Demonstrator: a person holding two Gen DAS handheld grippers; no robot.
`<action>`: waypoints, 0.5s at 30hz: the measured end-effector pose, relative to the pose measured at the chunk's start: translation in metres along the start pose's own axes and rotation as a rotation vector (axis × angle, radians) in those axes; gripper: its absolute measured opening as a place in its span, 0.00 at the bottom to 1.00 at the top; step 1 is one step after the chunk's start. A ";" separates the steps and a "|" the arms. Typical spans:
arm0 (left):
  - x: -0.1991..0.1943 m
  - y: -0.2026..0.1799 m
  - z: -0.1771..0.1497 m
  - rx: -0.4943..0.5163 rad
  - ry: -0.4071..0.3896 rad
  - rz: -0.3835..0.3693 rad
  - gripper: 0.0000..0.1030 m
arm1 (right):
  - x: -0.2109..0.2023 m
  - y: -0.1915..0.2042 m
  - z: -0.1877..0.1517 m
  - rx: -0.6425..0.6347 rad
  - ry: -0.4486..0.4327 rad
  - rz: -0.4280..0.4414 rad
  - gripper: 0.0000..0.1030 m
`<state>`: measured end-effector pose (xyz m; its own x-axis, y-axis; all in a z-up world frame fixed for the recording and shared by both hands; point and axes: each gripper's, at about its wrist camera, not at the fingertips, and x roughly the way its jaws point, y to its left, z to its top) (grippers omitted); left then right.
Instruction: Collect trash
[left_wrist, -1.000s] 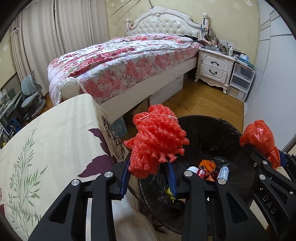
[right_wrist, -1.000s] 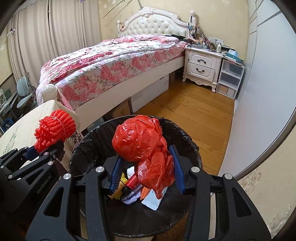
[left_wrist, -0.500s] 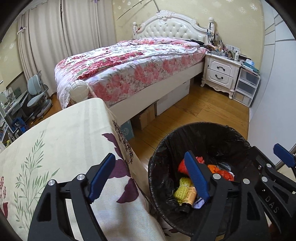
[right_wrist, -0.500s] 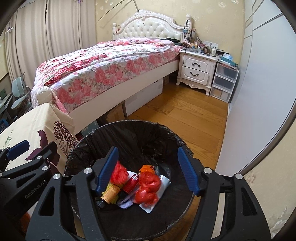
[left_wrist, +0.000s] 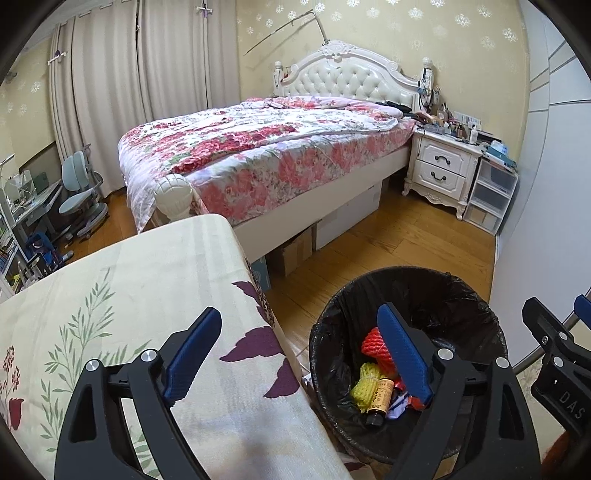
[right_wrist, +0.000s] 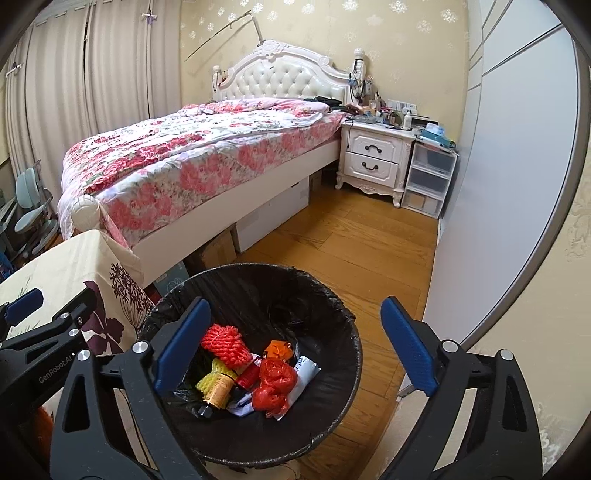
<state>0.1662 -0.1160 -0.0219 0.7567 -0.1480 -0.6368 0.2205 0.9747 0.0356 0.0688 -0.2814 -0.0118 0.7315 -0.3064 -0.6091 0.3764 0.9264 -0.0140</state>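
Both red bundles have dropped into the bin (right_wrist: 343, 325); left claw (left_wrist: 299, 354) and right claw (right_wrist: 295, 347) gape empty over wood floor (right_wrist: 351, 251).

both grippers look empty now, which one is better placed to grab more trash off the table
Left, probably. The left gripper hangs open over the table edge, while the open right gripper sits over the bin. No trash shows on the visible table, though.
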 end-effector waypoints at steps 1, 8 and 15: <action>-0.004 0.001 0.000 0.001 -0.009 0.008 0.85 | -0.002 0.000 0.001 0.002 -0.001 0.001 0.91; -0.027 0.008 -0.002 -0.006 -0.049 0.023 0.86 | -0.027 -0.002 0.003 0.022 -0.037 0.013 0.93; -0.055 0.021 -0.010 -0.031 -0.063 0.016 0.87 | -0.057 0.001 -0.003 0.019 -0.069 0.042 0.93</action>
<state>0.1226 -0.0860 0.0065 0.7975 -0.1419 -0.5864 0.1900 0.9816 0.0208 0.0255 -0.2626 0.0206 0.7844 -0.2822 -0.5524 0.3546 0.9347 0.0260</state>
